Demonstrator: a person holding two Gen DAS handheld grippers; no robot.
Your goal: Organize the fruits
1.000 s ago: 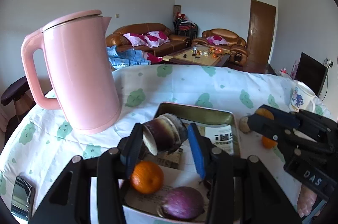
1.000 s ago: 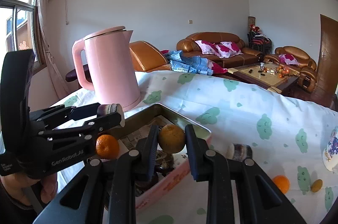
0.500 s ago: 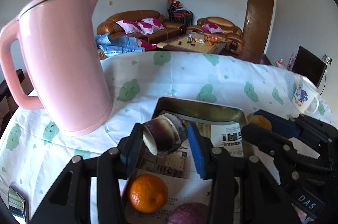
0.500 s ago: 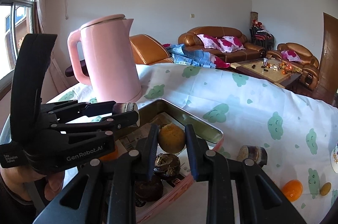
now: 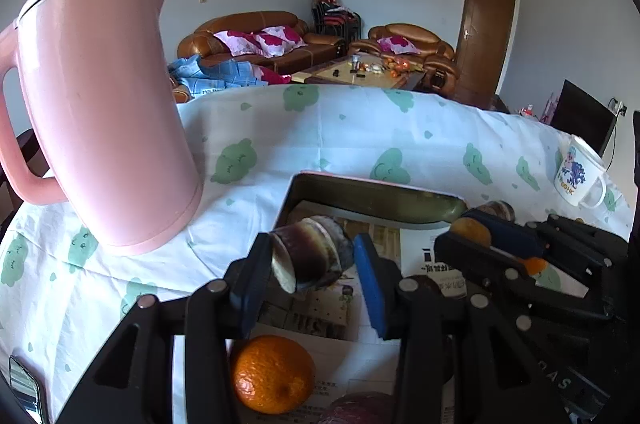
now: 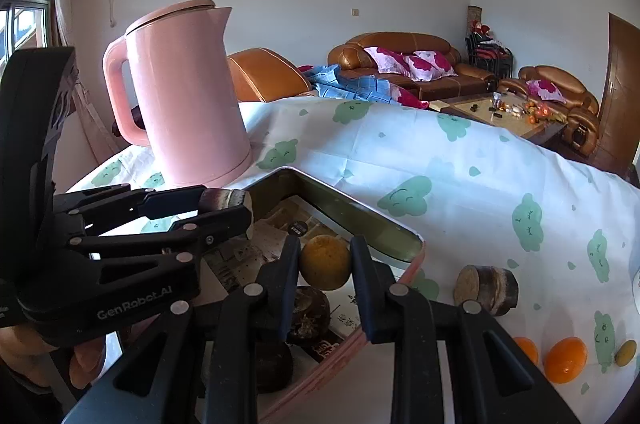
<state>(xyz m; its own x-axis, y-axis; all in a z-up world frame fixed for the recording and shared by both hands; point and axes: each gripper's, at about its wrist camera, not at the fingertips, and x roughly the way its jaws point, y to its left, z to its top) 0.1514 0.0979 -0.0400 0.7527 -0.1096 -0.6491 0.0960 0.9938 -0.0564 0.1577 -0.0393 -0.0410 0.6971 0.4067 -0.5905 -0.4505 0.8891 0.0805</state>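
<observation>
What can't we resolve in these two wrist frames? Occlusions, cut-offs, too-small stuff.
- Tray floor, left wrist view: near part hidden behind the left gripper and its frame.
- Purple fruit, left wrist view: cut off by the bottom edge.
- Dark fruits in the tray, right wrist view: partly behind the right gripper; kind unclear.
- Coffee table items, right wrist view: too small to identify.

The pink kettle (image 5: 100,112) stands tall on the bench (image 5: 360,132) just beside the tray's (image 5: 372,190) far left corner, blocking that side. Inside the tray, an orange (image 5: 272,372) and dark fruits (image 6: 310,308) fill the near end; the newspaper-lined far end lies bare. Right of the tray, a cut sugarcane piece (image 6: 486,288) and two oranges (image 6: 566,360) dot the cloth, a mug (image 5: 580,172) farther out. Beyond the tray, the cloth is open.
</observation>
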